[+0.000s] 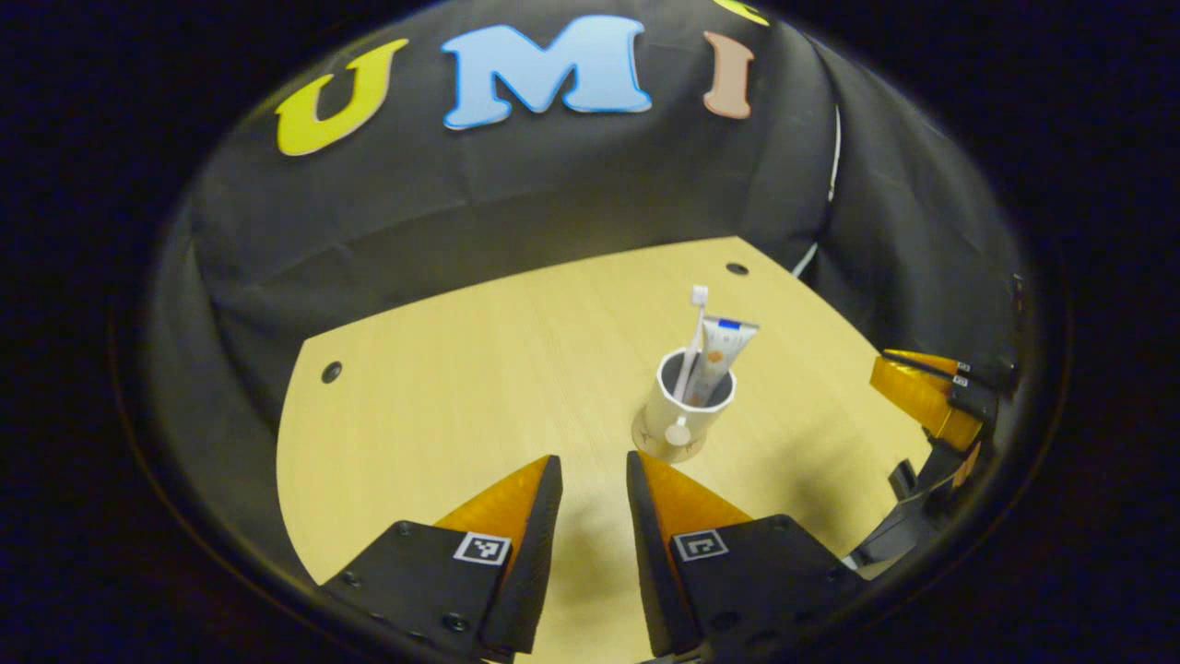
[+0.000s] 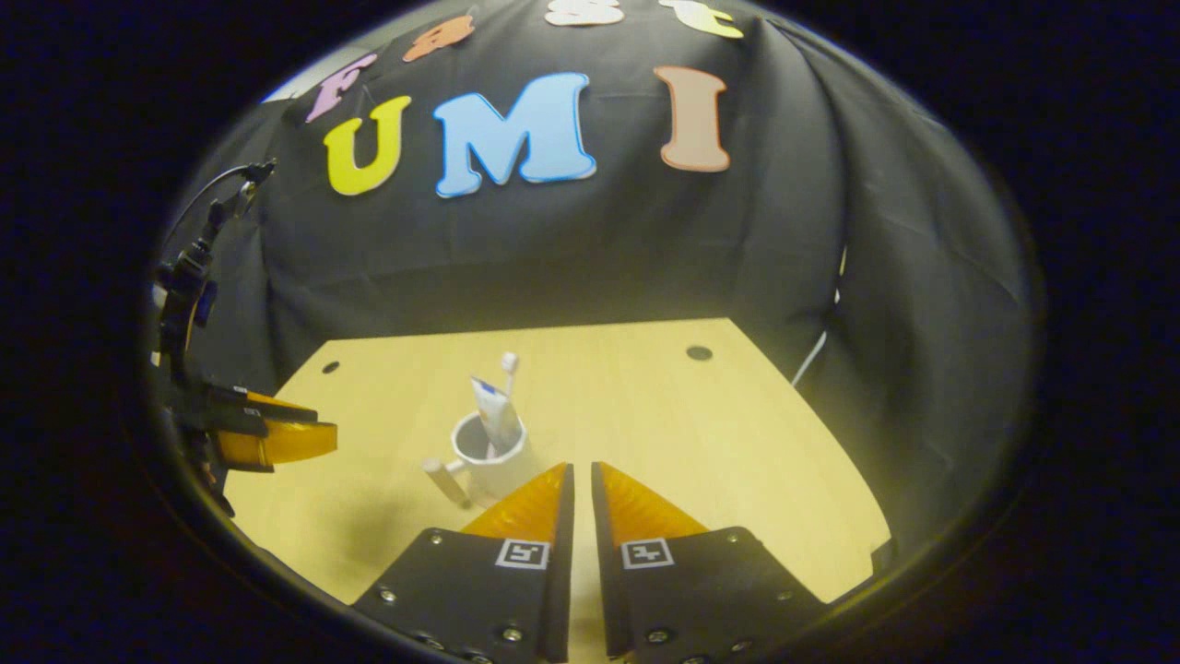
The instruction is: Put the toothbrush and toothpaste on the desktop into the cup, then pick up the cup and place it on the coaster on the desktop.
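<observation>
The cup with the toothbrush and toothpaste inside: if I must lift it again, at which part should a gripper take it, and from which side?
Probably the handle of the cup. It sticks out sideways, low and free of the toothbrush and toothpaste standing above the rim. In the left gripper view it points toward the left gripper, so come level from that side, fingers around the handle.

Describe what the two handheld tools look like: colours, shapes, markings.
Both match. The left tool has two wedge-shaped, translucent orange fingers with dark inner pads, set on black bolted plates, each bearing a small square black-and-white marker. The right tool is built the same, with markers at its finger bases. A thin black cable runs above the left tool's body in the right gripper view.
</observation>
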The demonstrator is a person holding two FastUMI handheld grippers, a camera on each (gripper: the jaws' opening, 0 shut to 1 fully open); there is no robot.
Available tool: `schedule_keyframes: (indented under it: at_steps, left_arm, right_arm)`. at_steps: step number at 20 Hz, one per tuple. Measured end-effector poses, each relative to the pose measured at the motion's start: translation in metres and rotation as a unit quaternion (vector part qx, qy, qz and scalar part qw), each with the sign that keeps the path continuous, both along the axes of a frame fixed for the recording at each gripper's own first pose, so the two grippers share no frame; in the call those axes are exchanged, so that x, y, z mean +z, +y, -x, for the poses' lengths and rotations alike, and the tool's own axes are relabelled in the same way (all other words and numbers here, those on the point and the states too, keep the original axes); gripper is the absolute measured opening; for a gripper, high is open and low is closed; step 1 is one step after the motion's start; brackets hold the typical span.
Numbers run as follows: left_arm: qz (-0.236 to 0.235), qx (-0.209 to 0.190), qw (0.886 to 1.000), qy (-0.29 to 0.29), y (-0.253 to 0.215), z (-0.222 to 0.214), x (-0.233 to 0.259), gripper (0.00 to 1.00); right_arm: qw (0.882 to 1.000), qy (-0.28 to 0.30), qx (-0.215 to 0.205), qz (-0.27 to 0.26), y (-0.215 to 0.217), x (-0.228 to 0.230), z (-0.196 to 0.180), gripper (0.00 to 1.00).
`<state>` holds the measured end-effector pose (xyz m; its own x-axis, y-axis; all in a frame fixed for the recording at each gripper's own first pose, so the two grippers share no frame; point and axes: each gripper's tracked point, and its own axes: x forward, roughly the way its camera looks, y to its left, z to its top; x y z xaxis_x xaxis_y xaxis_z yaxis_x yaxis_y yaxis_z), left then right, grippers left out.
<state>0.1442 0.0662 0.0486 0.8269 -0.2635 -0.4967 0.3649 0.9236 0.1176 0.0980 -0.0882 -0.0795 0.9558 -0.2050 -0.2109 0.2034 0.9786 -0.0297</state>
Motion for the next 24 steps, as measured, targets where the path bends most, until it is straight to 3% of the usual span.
schedule_keyframes:
  at_steps: [3, 7, 8, 9, 11, 13, 17, 18, 20, 24]
  left_arm:
    - [0.039, 0.035, 0.996, -0.072, 0.008, 0.013, 0.051, 0.51]
    - [0.053, 0.045, 0.981, -0.183, 0.011, 0.035, 0.132, 0.50]
    - [0.053, 0.043, 0.974, -0.214, 0.013, 0.041, 0.154, 0.50]
    - [0.055, 0.042, 0.968, -0.241, 0.012, 0.044, 0.176, 0.50]
    - [0.068, 0.043, 0.954, -0.290, 0.008, 0.059, 0.215, 0.49]
    - [0.089, 0.040, 0.932, -0.349, 0.004, 0.070, 0.250, 0.49]
    - [0.080, 0.026, 0.904, -0.418, -0.006, 0.086, 0.281, 0.51]
    - [0.080, 0.018, 0.900, -0.427, -0.010, 0.090, 0.285, 0.55]
    - [0.091, -0.001, 0.897, -0.432, -0.018, 0.099, 0.288, 0.55]
    - [0.101, -0.022, 0.903, -0.416, -0.023, 0.097, 0.280, 0.55]
  right_arm:
    - [0.998, -0.053, 0.035, -0.009, 0.032, 0.050, -0.005, 0.14]
    - [0.989, -0.129, 0.067, -0.003, 0.062, 0.122, -0.012, 0.14]
    - [0.987, -0.147, 0.071, 0.003, 0.066, 0.139, -0.012, 0.10]
    - [0.984, -0.163, 0.075, 0.005, 0.070, 0.154, -0.012, 0.14]
    - [0.977, -0.197, 0.077, 0.005, 0.076, 0.183, -0.003, 0.10]
    - [0.971, -0.228, 0.073, 0.008, 0.079, 0.206, 0.014, 0.14]
    - [0.961, -0.267, 0.064, 0.017, 0.083, 0.230, 0.034, 0.13]
    - [0.960, -0.271, 0.061, 0.016, 0.082, 0.232, 0.039, 0.13]
    - [0.960, -0.274, 0.055, 0.009, 0.080, 0.233, 0.046, 0.13]
    - [0.960, -0.276, 0.031, 0.008, 0.075, 0.229, 0.056, 0.10]
